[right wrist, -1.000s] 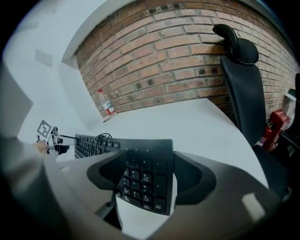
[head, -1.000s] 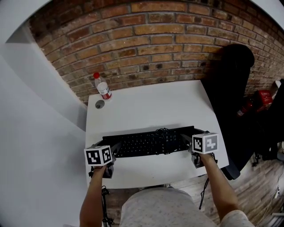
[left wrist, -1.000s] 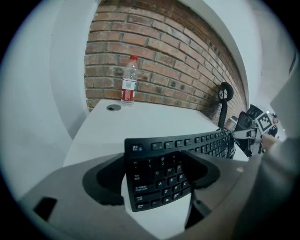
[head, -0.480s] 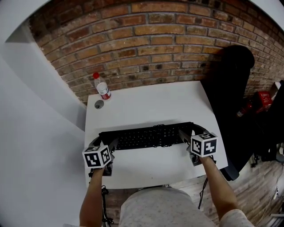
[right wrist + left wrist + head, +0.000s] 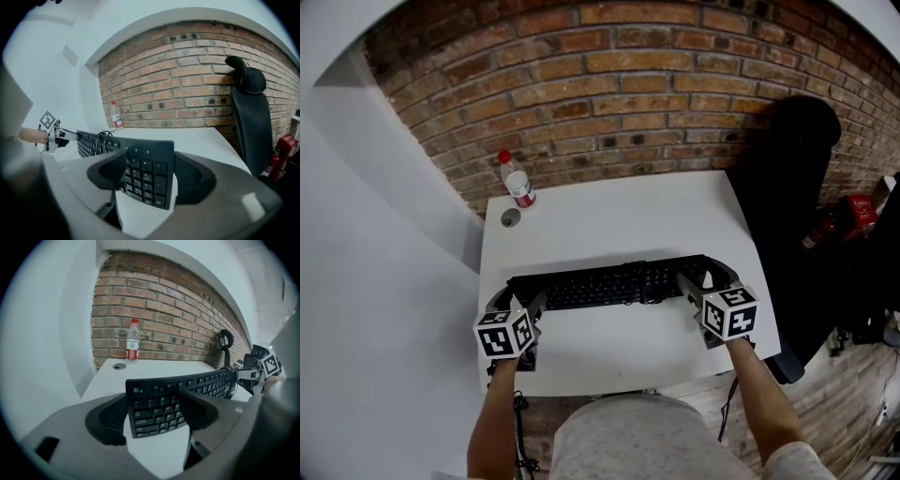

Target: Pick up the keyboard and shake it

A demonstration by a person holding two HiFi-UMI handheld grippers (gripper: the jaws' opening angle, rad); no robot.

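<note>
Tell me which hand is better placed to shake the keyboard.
Right, slightly: the right gripper clamps the keyboard at its numpad end, while the left gripper has just been closing its jaws on the other end.

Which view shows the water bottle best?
The left gripper view: the water bottle stands whole, cap and label clear. The head view shows it foreshortened from above; the right gripper view, small and distant.

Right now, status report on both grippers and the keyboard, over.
Left gripper gripping keyboard left end, jaws just closed further. Right gripper clamped on right end. Keyboard lifted, tilted above table. Bottle at far corner, clear.
</note>
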